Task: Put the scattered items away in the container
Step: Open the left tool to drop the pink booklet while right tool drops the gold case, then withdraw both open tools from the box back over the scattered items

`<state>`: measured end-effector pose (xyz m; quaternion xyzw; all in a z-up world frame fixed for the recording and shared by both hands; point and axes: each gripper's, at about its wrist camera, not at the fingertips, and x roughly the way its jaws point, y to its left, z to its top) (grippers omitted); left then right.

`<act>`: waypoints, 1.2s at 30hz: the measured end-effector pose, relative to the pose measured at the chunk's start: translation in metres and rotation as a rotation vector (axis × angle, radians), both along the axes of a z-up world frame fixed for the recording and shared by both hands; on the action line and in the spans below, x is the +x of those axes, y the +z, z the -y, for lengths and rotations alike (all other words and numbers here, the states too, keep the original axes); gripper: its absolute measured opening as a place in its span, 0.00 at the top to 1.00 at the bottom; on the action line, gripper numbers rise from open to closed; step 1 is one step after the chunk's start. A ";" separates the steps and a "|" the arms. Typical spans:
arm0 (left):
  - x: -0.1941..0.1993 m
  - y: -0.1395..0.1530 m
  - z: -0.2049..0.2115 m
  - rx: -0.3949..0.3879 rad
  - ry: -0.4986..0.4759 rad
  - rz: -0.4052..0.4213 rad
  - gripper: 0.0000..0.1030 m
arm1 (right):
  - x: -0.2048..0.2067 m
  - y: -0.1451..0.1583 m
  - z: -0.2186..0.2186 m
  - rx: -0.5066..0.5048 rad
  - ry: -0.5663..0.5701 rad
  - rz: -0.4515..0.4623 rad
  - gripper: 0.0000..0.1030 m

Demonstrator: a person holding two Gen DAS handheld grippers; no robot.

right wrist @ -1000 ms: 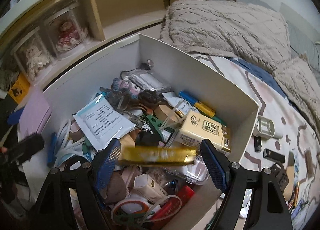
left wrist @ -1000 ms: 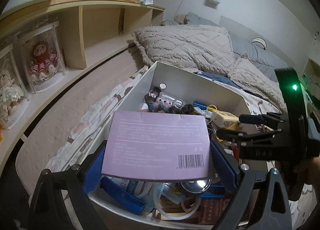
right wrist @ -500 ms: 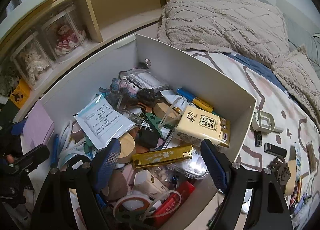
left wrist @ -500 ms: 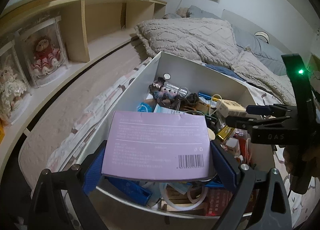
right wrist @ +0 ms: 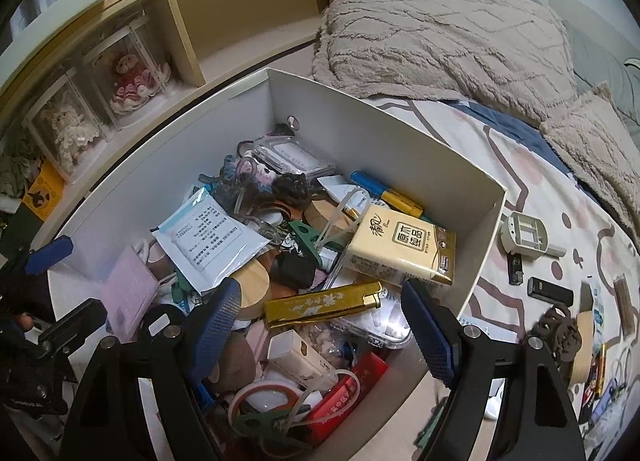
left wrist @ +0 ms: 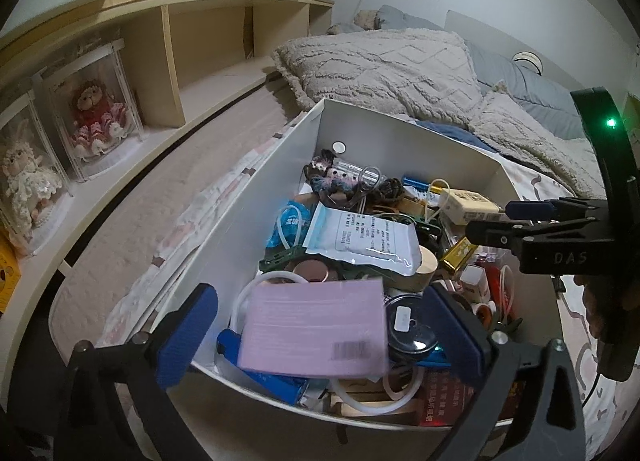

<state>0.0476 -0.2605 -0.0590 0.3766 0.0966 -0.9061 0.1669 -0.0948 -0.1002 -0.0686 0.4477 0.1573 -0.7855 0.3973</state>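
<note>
Hovering over the white container [left wrist: 404, 141], the left gripper [left wrist: 320, 335] has its jaws wide apart, just opened further; the lilac box [left wrist: 316, 333] lies loose between them on the clutter inside. Right gripper [right wrist: 320, 321] jaws stand apart above a gold lighter [right wrist: 322, 303], not touching. Small items [right wrist: 548, 291] remain on the bed.

One white box [right wrist: 400, 149], two boxed dolls [left wrist: 94, 117], two fluffy pillows [left wrist: 384, 73].
</note>
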 end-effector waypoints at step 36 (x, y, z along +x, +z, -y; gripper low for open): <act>0.000 0.014 -0.020 -0.026 0.021 -0.032 0.00 | -0.004 0.020 -0.071 -0.082 -0.117 -0.039 0.00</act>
